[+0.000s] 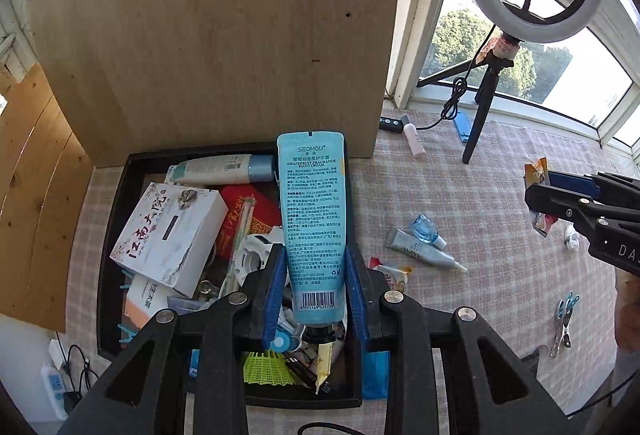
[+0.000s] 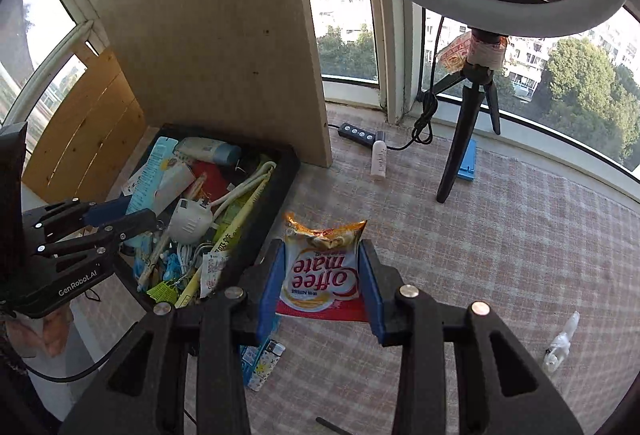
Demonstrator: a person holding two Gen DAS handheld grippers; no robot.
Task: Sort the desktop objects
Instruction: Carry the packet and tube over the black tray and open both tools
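Carry step: your left gripper (image 1: 316, 291) grasps the hand cream tube (image 1: 314, 223) over the black tray (image 1: 120, 227); your right gripper (image 2: 322, 287) grasps the creamer sachet (image 2: 322, 267) just past the tray's right edge. Next, probably drop both in.

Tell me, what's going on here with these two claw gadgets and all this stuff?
A person is tidying a cluttered table with a hand-held claw in each hand. The left claw grips a blue hand cream tube above a black tray already crammed with boxes, tubes and cables. The right claw holds a coffee creamer packet over the checked tablecloth beside the tray. A few tubes, clips and small bottles are loose on the cloth.
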